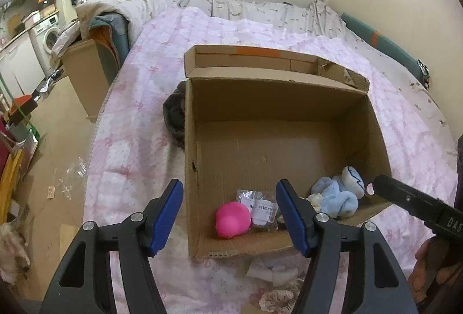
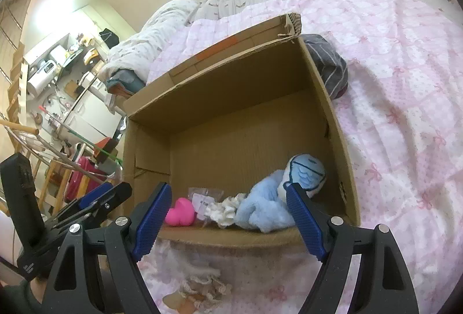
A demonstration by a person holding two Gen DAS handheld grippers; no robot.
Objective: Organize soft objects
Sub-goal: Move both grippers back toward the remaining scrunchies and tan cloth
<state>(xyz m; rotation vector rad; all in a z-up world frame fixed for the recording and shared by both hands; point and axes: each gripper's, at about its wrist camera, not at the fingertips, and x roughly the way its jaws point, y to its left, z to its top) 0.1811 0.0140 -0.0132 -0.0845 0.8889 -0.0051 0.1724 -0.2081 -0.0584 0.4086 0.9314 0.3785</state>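
An open cardboard box (image 1: pixel 260 100) (image 2: pixel 231 88) sits on the pink bed. Along its near wall lie a pink soft ball (image 1: pixel 233 220) (image 2: pixel 180 212), a clear plastic packet (image 1: pixel 259 205) (image 2: pixel 204 198), a cream scrunchie (image 2: pixel 224 211) and a light blue plush toy (image 1: pixel 338 195) (image 2: pixel 269 208). My left gripper (image 1: pixel 231 217) is open and empty, above the box's near left corner. My right gripper (image 2: pixel 227 217) is open and empty, over the box's near edge. A scrunchie (image 1: pixel 277 299) (image 2: pixel 202 285) lies on the bed in front of the box. A dark grey striped cloth (image 1: pixel 173 114) (image 2: pixel 330 65) lies against the box's outside.
The pink quilt (image 1: pixel 139 100) (image 2: pixel 405 82) covers the bed, with a rumpled white duvet (image 1: pixel 130 1) at its head. The bed's edge drops to the floor (image 1: pixel 63 140) on the left, where a cardboard bin (image 1: pixel 86 74) and clutter stand.
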